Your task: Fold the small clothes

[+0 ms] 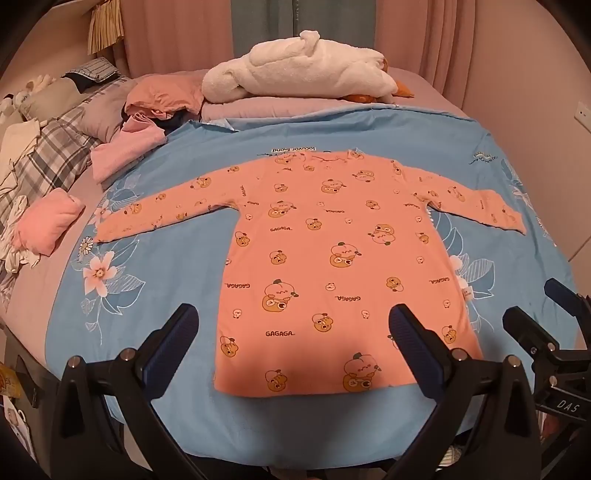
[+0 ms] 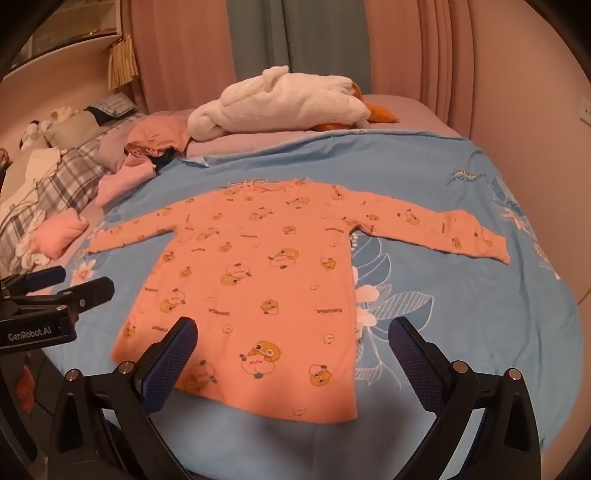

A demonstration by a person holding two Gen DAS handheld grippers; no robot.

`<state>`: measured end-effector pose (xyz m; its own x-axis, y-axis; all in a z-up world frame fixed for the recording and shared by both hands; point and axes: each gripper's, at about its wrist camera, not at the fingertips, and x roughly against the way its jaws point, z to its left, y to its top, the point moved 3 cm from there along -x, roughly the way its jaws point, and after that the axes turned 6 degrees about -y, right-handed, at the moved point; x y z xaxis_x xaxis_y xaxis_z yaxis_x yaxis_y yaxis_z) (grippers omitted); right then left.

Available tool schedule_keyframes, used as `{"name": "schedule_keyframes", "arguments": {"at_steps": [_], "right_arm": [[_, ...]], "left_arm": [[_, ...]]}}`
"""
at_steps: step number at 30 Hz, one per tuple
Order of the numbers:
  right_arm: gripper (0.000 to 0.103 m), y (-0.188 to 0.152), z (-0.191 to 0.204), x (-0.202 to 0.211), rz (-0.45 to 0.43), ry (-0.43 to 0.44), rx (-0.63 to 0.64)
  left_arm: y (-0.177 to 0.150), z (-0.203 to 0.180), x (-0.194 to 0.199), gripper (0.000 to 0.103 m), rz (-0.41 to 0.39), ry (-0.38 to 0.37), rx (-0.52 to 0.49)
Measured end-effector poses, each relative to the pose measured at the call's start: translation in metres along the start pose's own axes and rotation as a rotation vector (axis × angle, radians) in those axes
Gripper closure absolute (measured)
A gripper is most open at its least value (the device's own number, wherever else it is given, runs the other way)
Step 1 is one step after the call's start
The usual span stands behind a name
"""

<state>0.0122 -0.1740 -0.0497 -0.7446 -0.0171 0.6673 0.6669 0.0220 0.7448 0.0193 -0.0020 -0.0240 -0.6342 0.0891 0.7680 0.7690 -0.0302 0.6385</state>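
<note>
Covering the bed, a blue floral sheet (image 1: pixel 177 266) carries the orange shirt (image 1: pixel 314 258) spread flat at its middle; pink curtains (image 1: pixel 177 33) hang beyond. Left gripper (image 1: pixel 295 332) and right gripper (image 2: pixel 291 339) hover spread wide above the shirt's hem, empty.

Hidden and cut-off items, placed relative to the orange shirt (image 1: pixel 317 258):

- Dark garment (image 1: pixel 173 120) beyond the shirt's left sleeve: mostly buried under pink clothes, kind cannot be told.
- Orange plush part (image 1: pixel 400 90) behind the white plush toy (image 1: pixel 295 70), far beyond the collar: mostly covered.
- Printed label (image 1: pixel 293 149) at the collar: lettering too small to read surely.
- Shirt hem corner, right wrist view: covered by the right tool's finger (image 2: pixel 168 365).
- Bed's near edge (image 1: pixel 258 439): cut off behind the tool bodies.
</note>
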Motion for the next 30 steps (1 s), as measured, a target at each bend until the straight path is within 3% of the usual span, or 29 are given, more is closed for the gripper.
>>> {"name": "schedule_keyframes", "arguments": {"at_steps": [30], "right_arm": [[0.001, -0.0024, 0.0087, -0.0001, 0.016, 0.017, 0.03]], "left_arm": [[-0.0047, 0.0006, 0.0104, 0.0, -0.016, -0.008, -0.006]]}}
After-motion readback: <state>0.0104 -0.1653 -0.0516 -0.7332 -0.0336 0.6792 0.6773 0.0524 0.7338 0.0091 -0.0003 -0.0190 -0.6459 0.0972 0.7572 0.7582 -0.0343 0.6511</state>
